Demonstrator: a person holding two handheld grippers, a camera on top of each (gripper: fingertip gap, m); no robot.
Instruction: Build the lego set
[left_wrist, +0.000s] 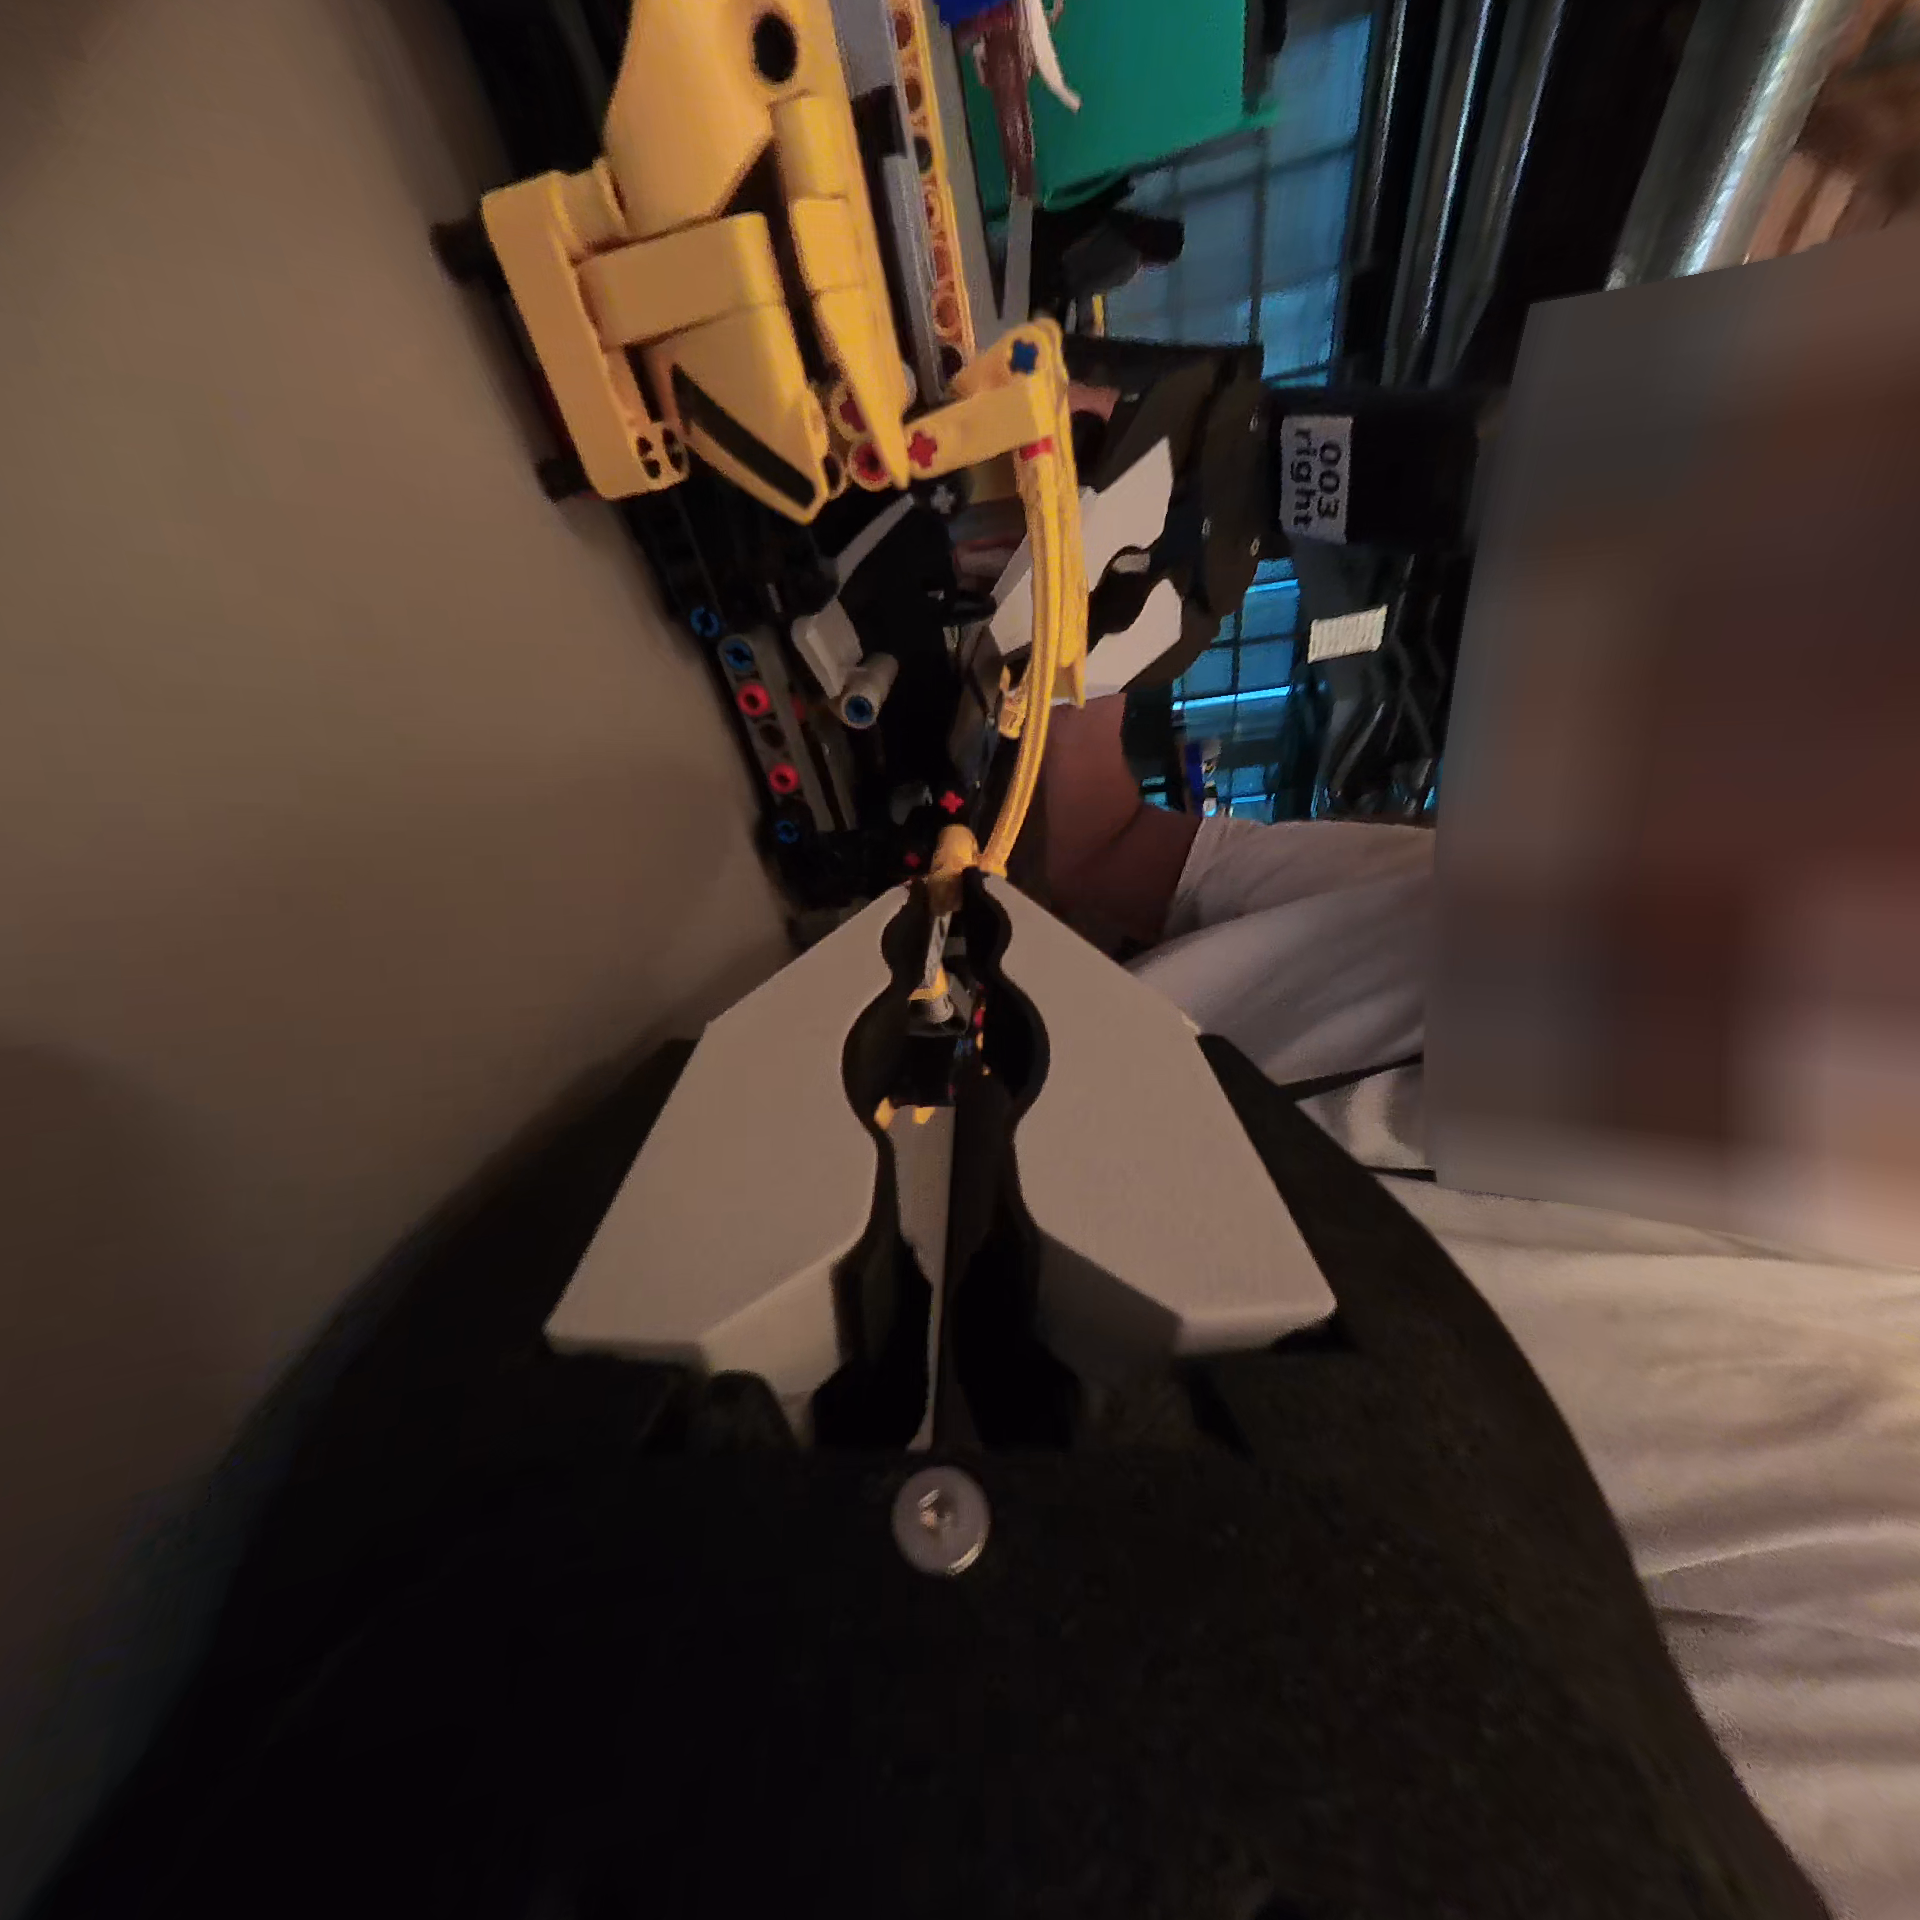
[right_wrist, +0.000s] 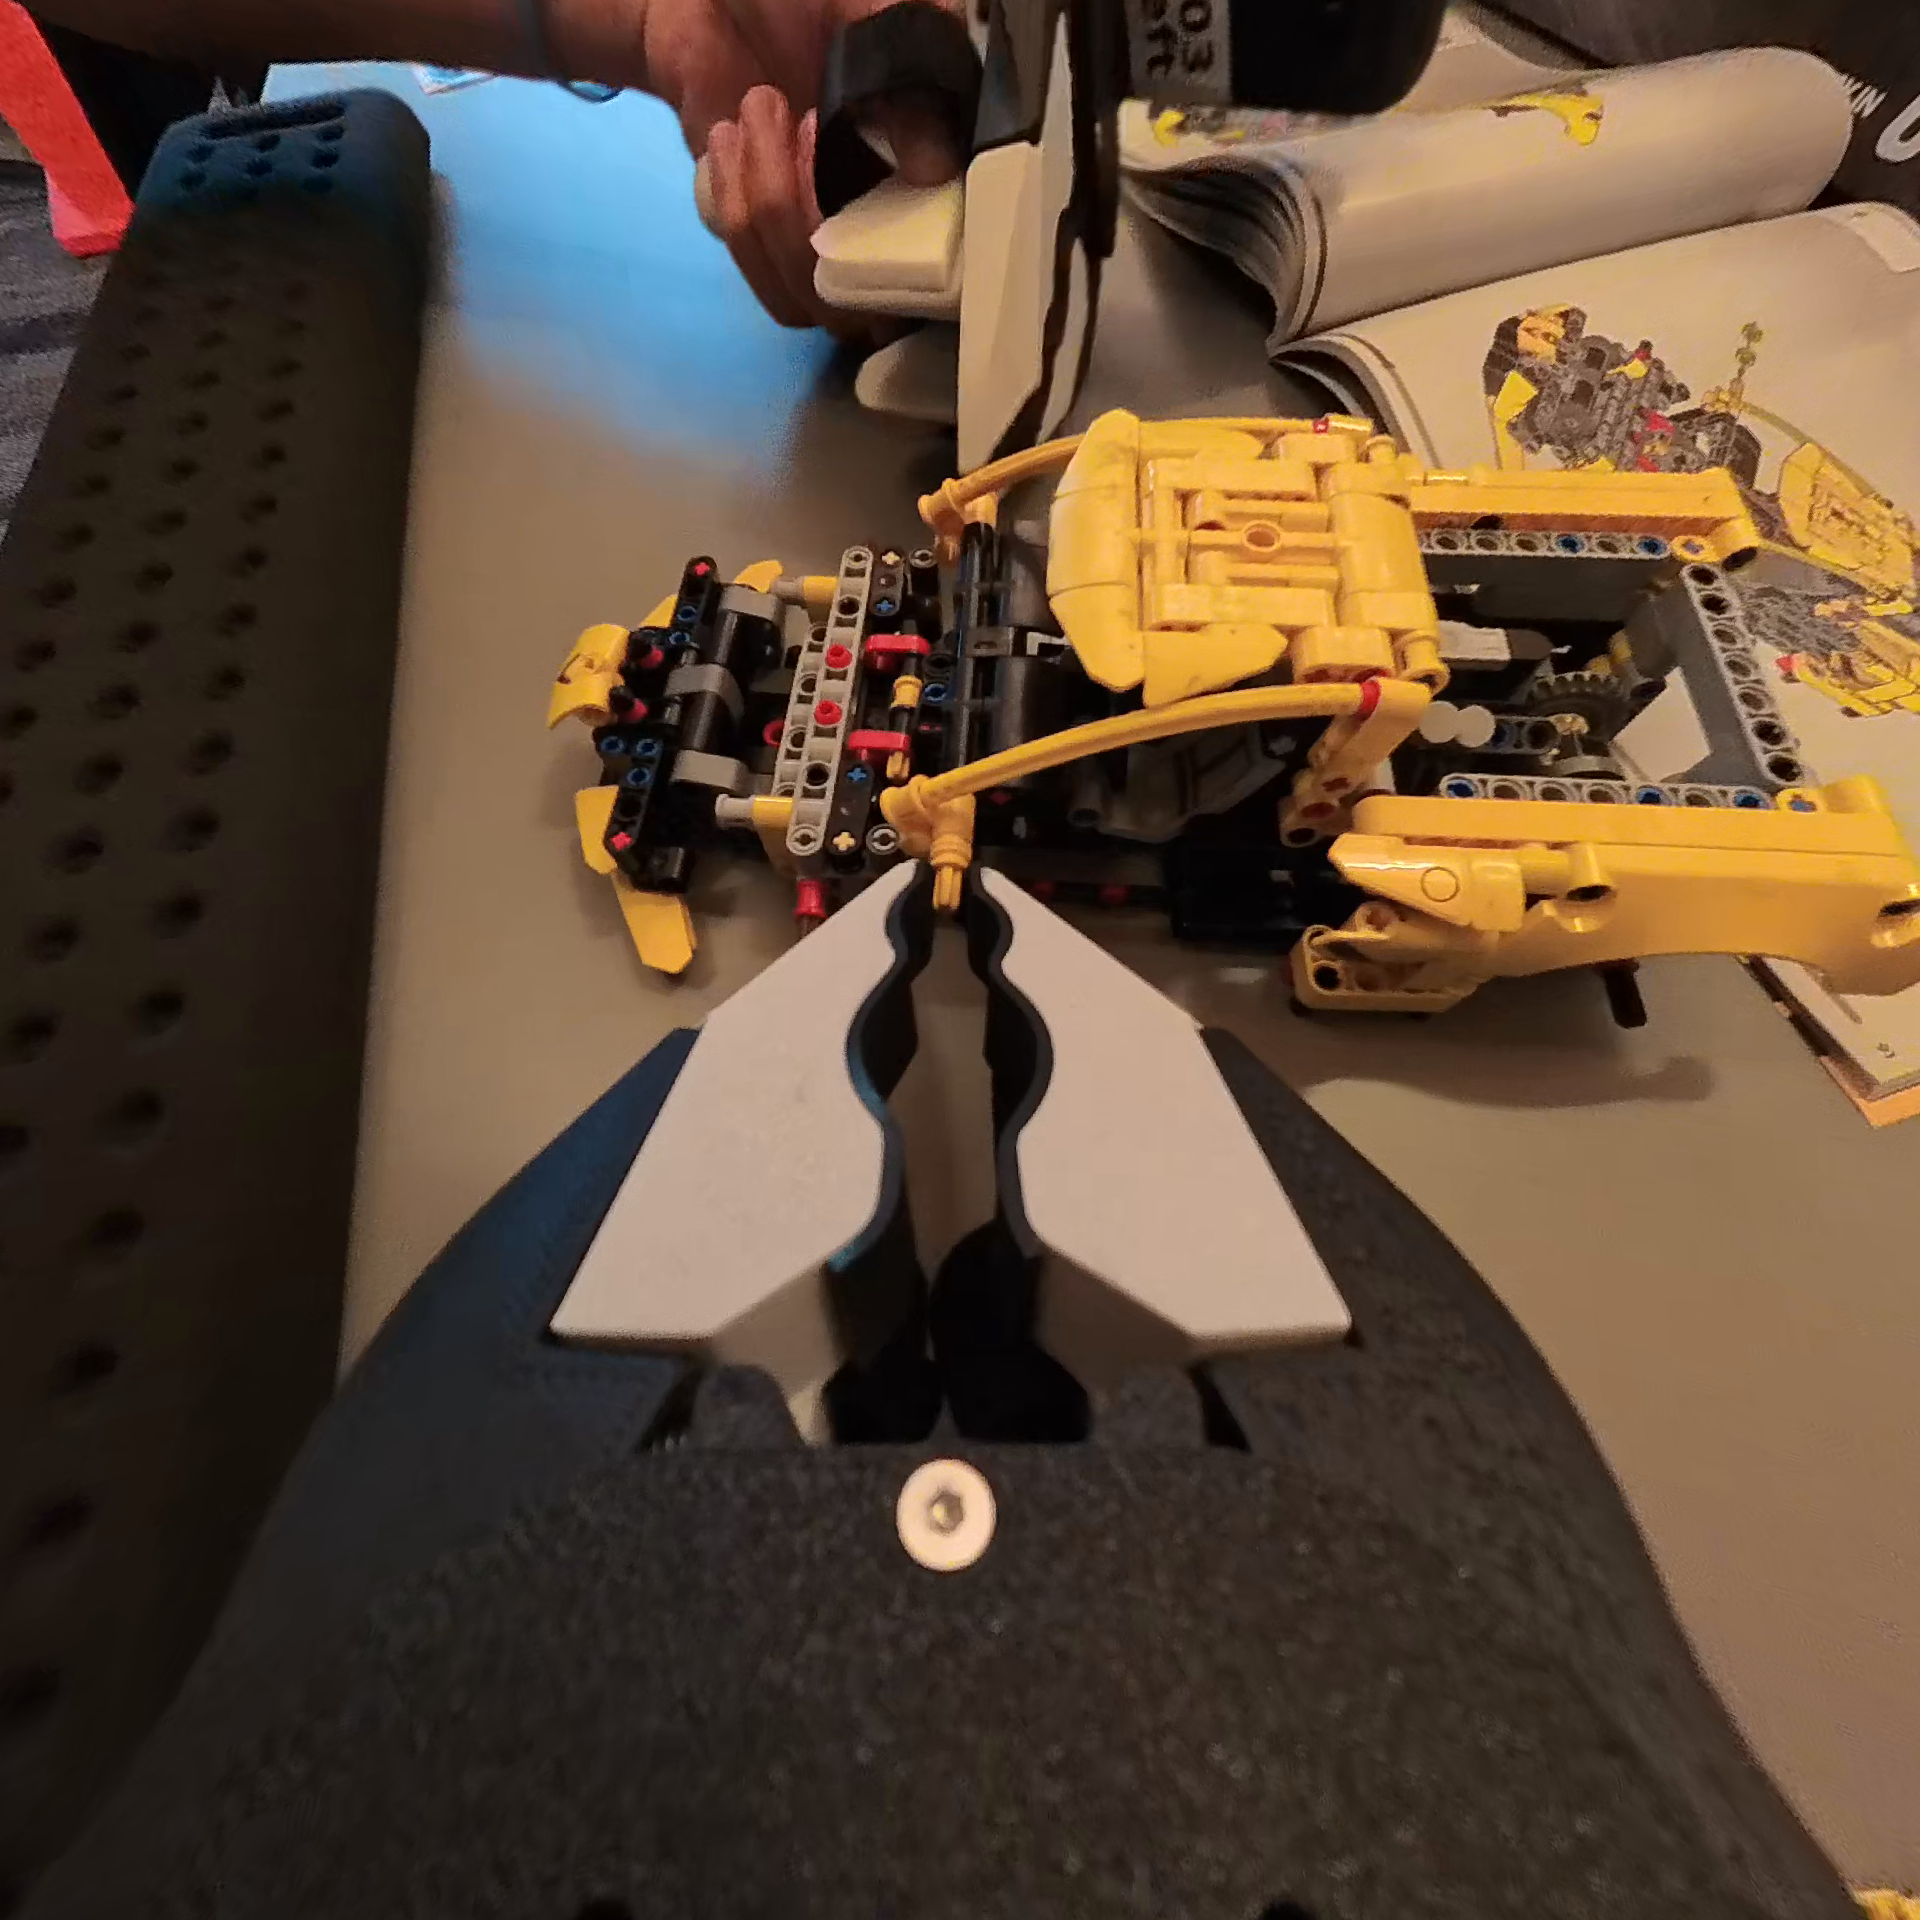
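The right gripper (right_wrist: 948, 902) has its grey fingers (right_wrist: 800, 1132) drawn close, pinching the yellow connector (right_wrist: 943, 871) at the near end of a curved yellow hose (right_wrist: 1122, 732), which arcs away toward 2 o'clock. The lego model (right_wrist: 1195, 675), yellow and black, lies on the grey table (right_wrist: 1507, 1299) from 11 to 3 o'clock of the fingertips. Under its far side, at 2 o'clock, an open instruction booklet (right_wrist: 1558, 301) lies flat. At 9 o'clock stands a dark perforated panel (right_wrist: 177, 644).

The left gripper (left_wrist: 948, 906) is pressed nearly together around a second hose end (left_wrist: 951, 862) at its tips. That hose (left_wrist: 1044, 665) curves up to 12 o'clock, into the yellow body (left_wrist: 727, 301) of the model. In the right wrist view, this left gripper (right_wrist: 1039, 416) hangs at 12 o'clock, held by a hand (right_wrist: 769, 156).
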